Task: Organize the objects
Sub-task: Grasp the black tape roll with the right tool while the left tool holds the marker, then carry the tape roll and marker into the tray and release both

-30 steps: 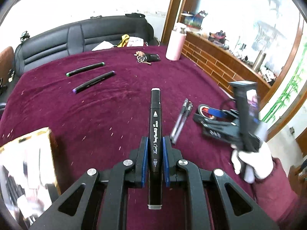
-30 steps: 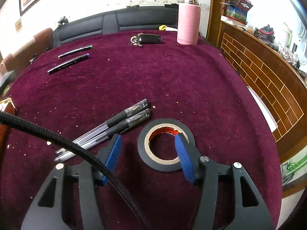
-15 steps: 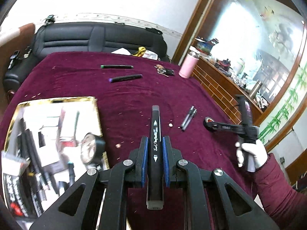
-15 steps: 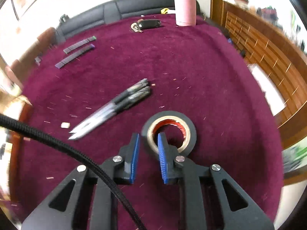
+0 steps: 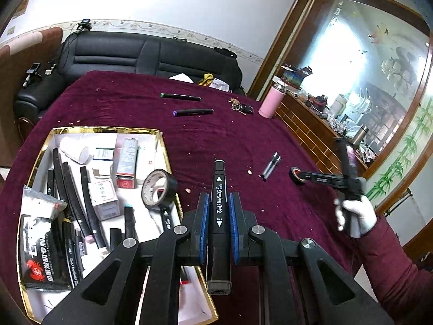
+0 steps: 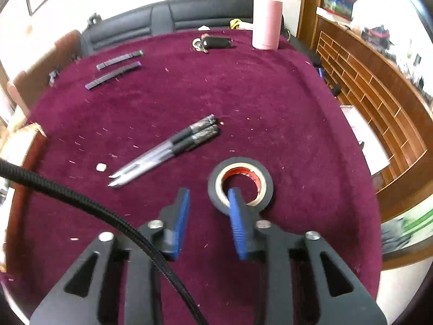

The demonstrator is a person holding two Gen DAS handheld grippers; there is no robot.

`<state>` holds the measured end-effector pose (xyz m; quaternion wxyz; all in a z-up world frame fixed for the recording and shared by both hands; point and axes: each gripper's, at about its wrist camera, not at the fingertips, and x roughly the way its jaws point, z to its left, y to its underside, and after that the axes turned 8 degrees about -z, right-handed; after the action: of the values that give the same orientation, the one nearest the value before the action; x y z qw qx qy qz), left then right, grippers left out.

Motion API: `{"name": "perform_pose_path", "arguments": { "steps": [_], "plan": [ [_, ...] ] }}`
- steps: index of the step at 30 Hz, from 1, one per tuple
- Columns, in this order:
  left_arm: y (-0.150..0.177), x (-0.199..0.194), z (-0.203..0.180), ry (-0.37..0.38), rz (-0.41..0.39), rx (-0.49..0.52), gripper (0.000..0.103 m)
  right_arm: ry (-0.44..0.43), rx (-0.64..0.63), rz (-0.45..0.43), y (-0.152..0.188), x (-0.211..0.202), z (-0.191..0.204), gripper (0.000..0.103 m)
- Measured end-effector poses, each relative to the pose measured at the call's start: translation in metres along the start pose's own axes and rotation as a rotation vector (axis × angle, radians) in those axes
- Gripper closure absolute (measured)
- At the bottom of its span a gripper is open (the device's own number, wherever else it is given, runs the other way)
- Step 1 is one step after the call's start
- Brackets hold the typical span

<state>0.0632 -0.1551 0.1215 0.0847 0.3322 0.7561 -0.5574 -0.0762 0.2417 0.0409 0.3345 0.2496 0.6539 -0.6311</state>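
My left gripper [image 5: 218, 203] is shut on a black marker [image 5: 219, 211] and holds it above the maroon cloth, just right of the gold-rimmed tray [image 5: 165, 146]. My right gripper [image 6: 208, 197] is open over the black tape roll [image 6: 263, 178]; its right finger sits inside the roll's hole and the left finger stands outside to the left, off the roll. The roll [image 5: 294, 174] also shows in the left wrist view at the tips of the right gripper [image 5: 300, 174]. Two clear pens [image 6: 173, 149] lie left of the roll.
The tray holds markers, small boxes and another tape roll [image 5: 158, 188]. Two markers [image 5: 192, 112] lie far on the cloth, with keys [image 6: 212, 43] and a pink bottle [image 6: 266, 24] near the back edge. A wooden ledge [image 6: 379, 86] runs along the right.
My left gripper has moved up and left with the marker, bringing the tray fully into view. My right gripper, nearly shut half a second ago, has opened wider around the roll's near wall.
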Motion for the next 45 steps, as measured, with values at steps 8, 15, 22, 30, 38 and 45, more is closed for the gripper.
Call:
{"name": "perform_pose_path", "arguments": {
  "steps": [8, 15, 22, 30, 38, 45],
  "plan": [
    [0.007, -0.006, -0.003, 0.007, -0.012, 0.001, 0.092, 0.044, -0.011, 0.057, 0.001, 0.027, -0.008, 0.091],
    [0.008, -0.014, 0.014, -0.018, -0.038, -0.038, 0.092, -0.078, 0.068, -0.01, 0.004, -0.014, -0.003, 0.091],
    [0.013, -0.044, 0.044, -0.093, -0.085, -0.075, 0.092, -0.282, 0.011, -0.087, -0.001, -0.07, 0.065, 0.091],
    [0.022, -0.058, 0.087, -0.208, -0.096, -0.11, 0.091, -0.521, -0.168, -0.097, -0.003, -0.101, 0.214, 0.09],
    [0.022, -0.049, 0.12, -0.226, -0.09, -0.124, 0.092, -0.552, -0.298, 0.001, -0.009, -0.056, 0.34, 0.09],
    [0.022, -0.044, 0.147, -0.21, -0.07, -0.16, 0.092, -0.526, -0.336, 0.084, -0.01, -0.01, 0.389, 0.09]
  ]
}}
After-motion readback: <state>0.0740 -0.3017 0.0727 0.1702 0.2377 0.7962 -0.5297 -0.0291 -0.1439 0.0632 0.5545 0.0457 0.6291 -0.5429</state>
